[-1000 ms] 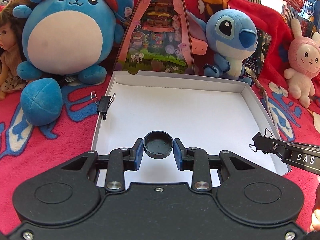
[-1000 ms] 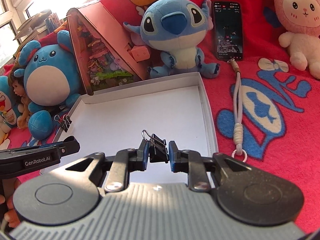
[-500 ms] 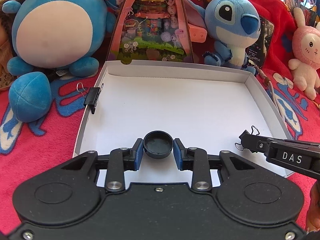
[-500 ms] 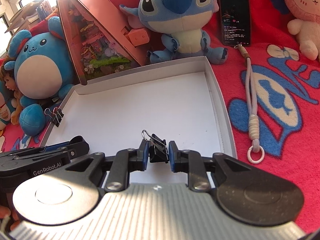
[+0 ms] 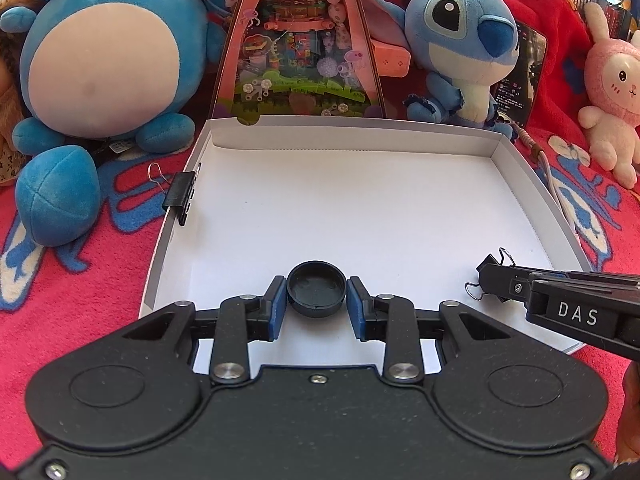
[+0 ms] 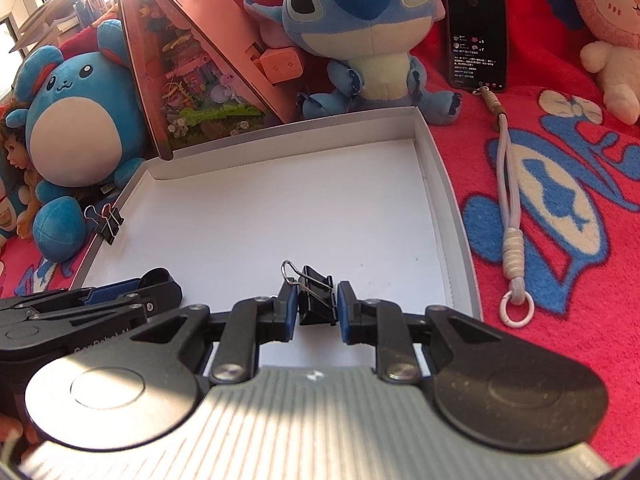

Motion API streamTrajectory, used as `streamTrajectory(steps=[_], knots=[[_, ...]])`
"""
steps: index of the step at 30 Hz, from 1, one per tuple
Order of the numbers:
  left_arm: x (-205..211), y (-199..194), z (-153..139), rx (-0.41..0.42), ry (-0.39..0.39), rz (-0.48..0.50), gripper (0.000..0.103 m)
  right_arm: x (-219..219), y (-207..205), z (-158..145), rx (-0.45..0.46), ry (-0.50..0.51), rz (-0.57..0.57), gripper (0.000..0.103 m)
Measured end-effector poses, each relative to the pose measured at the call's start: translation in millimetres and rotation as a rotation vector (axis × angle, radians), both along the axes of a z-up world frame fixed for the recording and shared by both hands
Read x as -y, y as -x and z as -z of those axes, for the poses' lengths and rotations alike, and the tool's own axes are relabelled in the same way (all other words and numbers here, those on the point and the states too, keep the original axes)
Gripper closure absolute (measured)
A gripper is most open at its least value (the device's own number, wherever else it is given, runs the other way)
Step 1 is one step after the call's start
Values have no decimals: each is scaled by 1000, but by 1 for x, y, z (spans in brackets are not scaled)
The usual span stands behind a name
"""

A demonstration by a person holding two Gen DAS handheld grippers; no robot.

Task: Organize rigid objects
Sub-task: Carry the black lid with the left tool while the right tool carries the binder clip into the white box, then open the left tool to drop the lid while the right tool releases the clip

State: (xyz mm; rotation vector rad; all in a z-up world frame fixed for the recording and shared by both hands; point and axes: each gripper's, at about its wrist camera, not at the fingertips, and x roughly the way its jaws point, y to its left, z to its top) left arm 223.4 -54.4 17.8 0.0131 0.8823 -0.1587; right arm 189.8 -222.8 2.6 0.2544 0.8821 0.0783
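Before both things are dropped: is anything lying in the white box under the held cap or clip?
Nothing visible. The box floor is bare under the cap and the clip. Another clip only sits on its left wall.

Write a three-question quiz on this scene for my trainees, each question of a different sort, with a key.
1. True or false: the left gripper holds a round black cap.
2. Which thing is clipped onto the white box's left wall?
A. a phone
B. a binder clip
C. a lanyard
3. Fill in: the right gripper is shut on a black ____.

Key
1. True; its pads press on the cap's two sides above the box floor.
2. B; the second clip sits on that wall, beside the round blue plush.
3. Binder clip, held over the box's near part.
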Motion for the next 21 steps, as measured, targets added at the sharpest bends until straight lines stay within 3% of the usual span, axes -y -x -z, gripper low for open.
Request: streamTrajectory(steps=[10,14,21], knots=[[2,5,-5,-2,-2,20,67,1,6,0,27,-25,-21,71],[1,11,-10,14,-6,24,58,0,11,-5,52,-10,-33,55],[-3,30,-24,66,-10,42,43,0,29,-18,115,13,-61,42]])
